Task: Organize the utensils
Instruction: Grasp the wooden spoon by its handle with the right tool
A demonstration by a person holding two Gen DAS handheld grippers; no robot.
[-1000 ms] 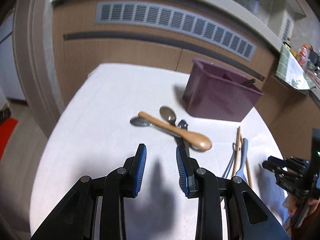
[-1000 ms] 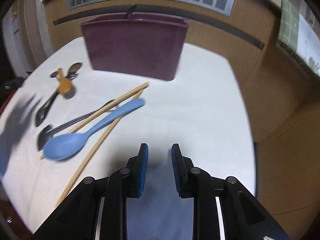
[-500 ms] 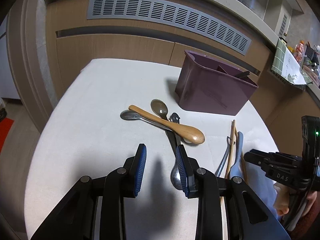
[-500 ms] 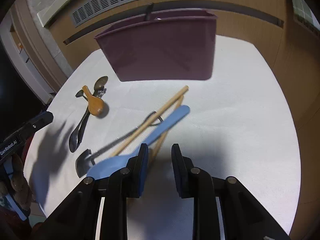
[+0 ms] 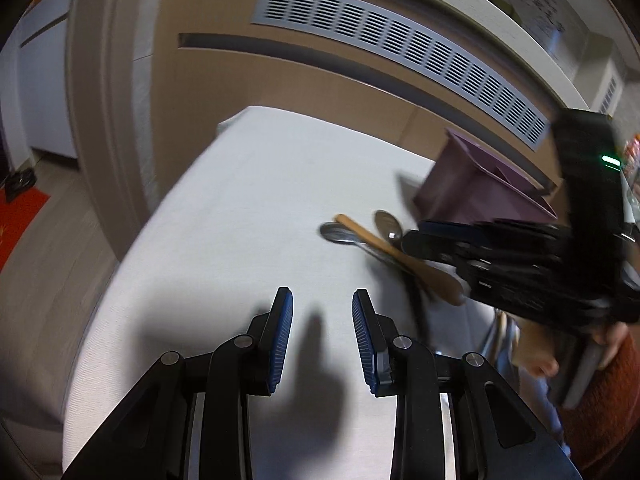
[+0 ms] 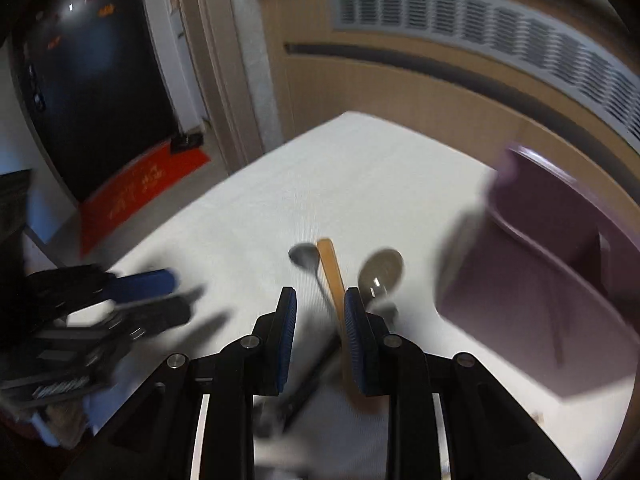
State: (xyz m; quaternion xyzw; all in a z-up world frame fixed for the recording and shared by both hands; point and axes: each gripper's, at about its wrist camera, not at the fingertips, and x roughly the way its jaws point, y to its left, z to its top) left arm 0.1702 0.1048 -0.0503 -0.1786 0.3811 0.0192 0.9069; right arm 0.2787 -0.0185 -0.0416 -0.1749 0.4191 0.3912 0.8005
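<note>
A wooden spoon (image 5: 394,256) lies across two metal spoons (image 5: 338,233) and a dark utensil on the white table (image 5: 248,216). A purple utensil bin (image 5: 476,192) stands behind them. My left gripper (image 5: 322,320) is open and empty over bare table. My right gripper (image 6: 320,314) is open just above the pile, the wooden spoon's handle (image 6: 332,272) running between its fingers beside the right one. In the left wrist view the right gripper (image 5: 416,236) reaches in from the right over the spoons. The bin (image 6: 560,280) is at the right in the right wrist view.
A wooden cabinet with a grey vent (image 5: 400,52) runs behind the table. A red mat (image 6: 140,196) lies on the floor to the left. The left gripper (image 6: 160,292) shows at the left in the right wrist view. Chopsticks and a blue spoon are mostly hidden behind the right gripper.
My right gripper has swung left from the blue spoon and chopsticks to the wooden spoon pile. The left gripper has turned left and stayed open.
</note>
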